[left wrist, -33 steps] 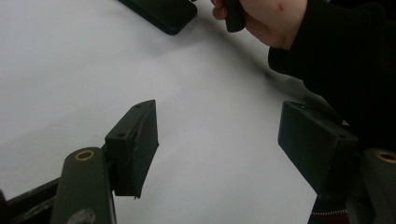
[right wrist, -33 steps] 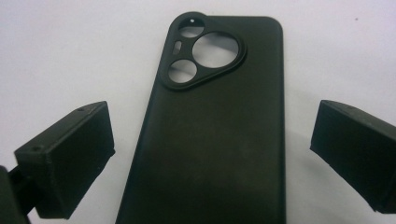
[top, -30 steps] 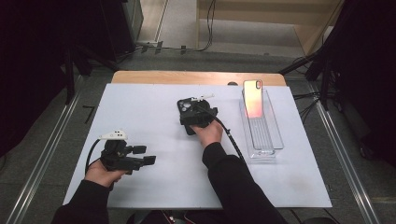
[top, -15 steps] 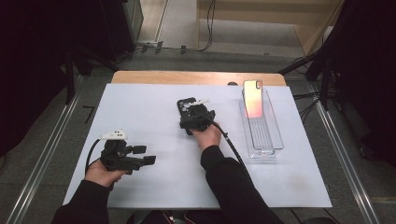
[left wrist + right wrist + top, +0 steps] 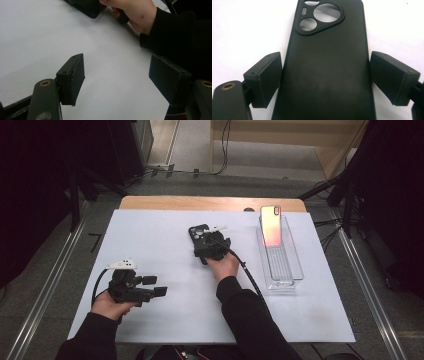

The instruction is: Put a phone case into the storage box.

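Observation:
A black phone case (image 5: 198,234) lies back up on the white mat (image 5: 150,240), its camera cut-out at the far end. My right gripper (image 5: 204,245) straddles its near end. In the right gripper view the case (image 5: 327,50) lies between the two pads (image 5: 265,77), which stand close beside its long edges. The jaws have just been closing on it, and I see no firm press. My left gripper (image 5: 155,286) rests at the near left of the mat, open with nothing between its jaws (image 5: 117,72).
A clear plastic tray (image 5: 282,270) stands at the right of the mat with a phone (image 5: 270,225) propped upright at its far end. The person's right hand (image 5: 135,12) and sleeve cross the left gripper view. A wooden table edge (image 5: 210,202) runs behind the mat.
The right gripper's jaws have narrowed slightly around the case. Both hands stay where they were, and the case has not moved.

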{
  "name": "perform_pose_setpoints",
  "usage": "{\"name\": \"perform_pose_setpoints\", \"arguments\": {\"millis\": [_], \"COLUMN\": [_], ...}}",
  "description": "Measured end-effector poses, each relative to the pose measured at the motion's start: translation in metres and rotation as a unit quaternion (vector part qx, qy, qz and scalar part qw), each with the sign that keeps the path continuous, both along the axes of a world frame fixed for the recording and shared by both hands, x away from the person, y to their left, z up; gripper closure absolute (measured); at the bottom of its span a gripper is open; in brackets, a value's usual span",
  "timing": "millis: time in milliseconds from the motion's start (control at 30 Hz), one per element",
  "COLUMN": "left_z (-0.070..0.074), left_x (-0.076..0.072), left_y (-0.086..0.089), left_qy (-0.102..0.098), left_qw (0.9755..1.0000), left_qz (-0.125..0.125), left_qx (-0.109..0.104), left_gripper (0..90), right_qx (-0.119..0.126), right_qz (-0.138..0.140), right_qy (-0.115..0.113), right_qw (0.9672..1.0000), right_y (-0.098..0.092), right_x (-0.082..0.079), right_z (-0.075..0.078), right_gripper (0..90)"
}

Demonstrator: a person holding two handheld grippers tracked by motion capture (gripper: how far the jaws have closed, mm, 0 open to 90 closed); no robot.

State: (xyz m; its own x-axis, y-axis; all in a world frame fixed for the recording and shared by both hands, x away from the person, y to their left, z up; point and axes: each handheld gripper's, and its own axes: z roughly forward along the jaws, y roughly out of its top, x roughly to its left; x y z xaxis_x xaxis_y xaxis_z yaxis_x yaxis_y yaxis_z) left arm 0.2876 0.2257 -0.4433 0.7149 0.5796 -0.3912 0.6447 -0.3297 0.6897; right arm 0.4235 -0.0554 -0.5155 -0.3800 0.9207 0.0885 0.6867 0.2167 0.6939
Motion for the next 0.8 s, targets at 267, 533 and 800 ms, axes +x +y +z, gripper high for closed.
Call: {"name": "perform_pose_setpoints", "arguments": {"millis": [267,533,800], "left_z": [0.0,0.0,0.002], "left_x": [0.001,0.001,0.004], "left_y": [0.0,0.0,-0.004], "left_qy": [0.001,0.0,-0.001], "left_qw": [1.0,1.0,1.0], "left_qz": [0.002,0.002,0.002], "left_qx": [-0.001,-0.001,-0.002], "left_gripper": [29.4,29.4,29.4], "right_qx": [0.019,0.032,0.051], "right_qz": [0.003,0.016,0.039], "right_qy": [-0.005,-0.015,-0.028], "right_qw": [0.9998,0.9992,0.9976], "right_y": [-0.004,-0.011,-0.021], "right_x": [0.001,-0.004,-0.018], "right_z": [0.005,0.023,0.049], "right_gripper": [12.5,12.8,12.9]}}
